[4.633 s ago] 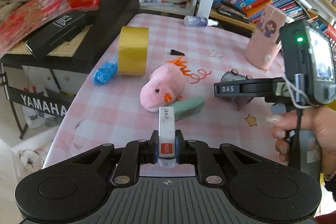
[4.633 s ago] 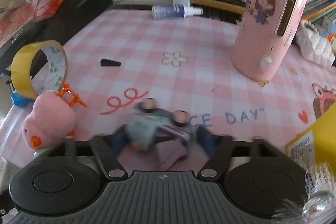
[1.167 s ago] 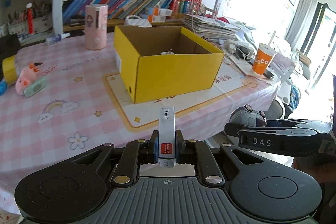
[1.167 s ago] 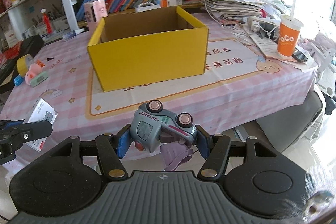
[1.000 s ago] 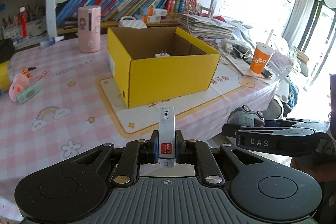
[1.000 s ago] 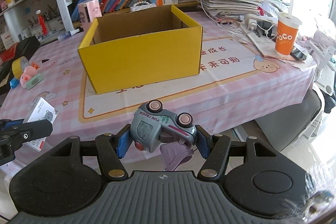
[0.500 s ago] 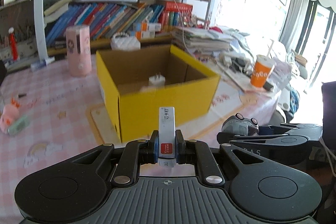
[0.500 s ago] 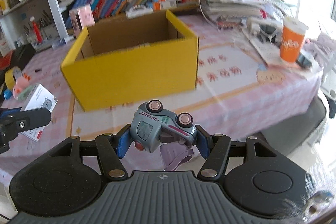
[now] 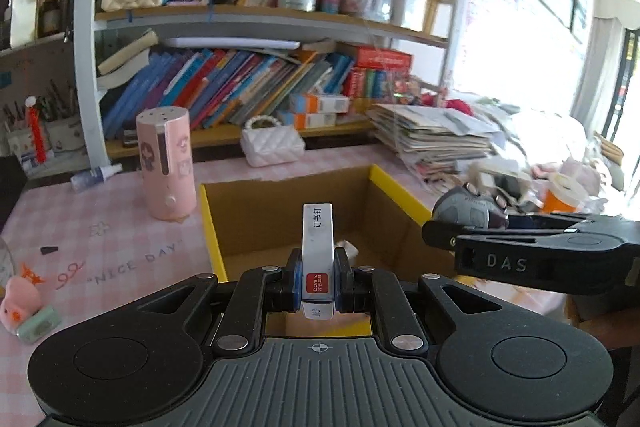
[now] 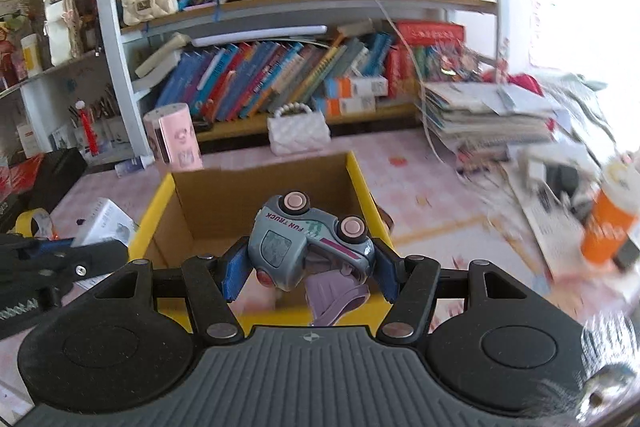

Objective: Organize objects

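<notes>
My left gripper (image 9: 317, 285) pinches a slim white staple box (image 9: 317, 254); my right gripper (image 10: 310, 267) clamps a grey toy truck (image 10: 304, 243), both angled down over the open yellow cardboard box (image 9: 210, 227). Only the left view shows a pink plush toy (image 9: 18, 301).

Cluttered study corner, bright daylight

Behind the table (image 9: 120, 227) with its pink checked cloth, a white-framed bookshelf (image 9: 256, 15) crammed with leaning books; at far right, a glaring window (image 9: 520, 47) beside a pale curtain (image 9: 608, 39).
</notes>
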The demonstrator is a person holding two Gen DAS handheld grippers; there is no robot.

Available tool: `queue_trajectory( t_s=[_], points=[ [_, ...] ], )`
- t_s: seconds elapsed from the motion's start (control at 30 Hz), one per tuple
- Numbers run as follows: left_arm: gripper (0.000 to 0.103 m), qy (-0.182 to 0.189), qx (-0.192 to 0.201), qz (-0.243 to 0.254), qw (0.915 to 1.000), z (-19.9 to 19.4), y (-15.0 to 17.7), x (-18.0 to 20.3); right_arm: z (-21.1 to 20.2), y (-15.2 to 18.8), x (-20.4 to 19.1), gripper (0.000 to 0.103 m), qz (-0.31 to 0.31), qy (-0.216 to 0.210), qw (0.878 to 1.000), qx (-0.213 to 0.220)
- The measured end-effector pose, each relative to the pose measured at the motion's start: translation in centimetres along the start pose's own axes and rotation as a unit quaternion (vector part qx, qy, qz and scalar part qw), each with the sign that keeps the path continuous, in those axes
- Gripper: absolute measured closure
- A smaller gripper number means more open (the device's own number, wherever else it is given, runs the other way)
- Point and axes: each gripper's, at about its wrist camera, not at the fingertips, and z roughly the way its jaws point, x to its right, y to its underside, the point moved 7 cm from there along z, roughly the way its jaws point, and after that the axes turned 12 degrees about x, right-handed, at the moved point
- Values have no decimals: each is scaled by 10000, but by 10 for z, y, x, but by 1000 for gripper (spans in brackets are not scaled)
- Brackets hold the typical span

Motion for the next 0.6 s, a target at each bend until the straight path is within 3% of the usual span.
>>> queue_trajectory(
  t_s=[0.2, 0.6],
  points=[
    [90, -330, -210, -81, 9992, 34, 6, -3, 42, -9, -4, 44, -336, -427, 9985, -72],
    [90, -783, -818, 21, 9936, 78, 36, -7, 111, 10, -20, 44, -905, -1092, 9880, -609]
  ],
)
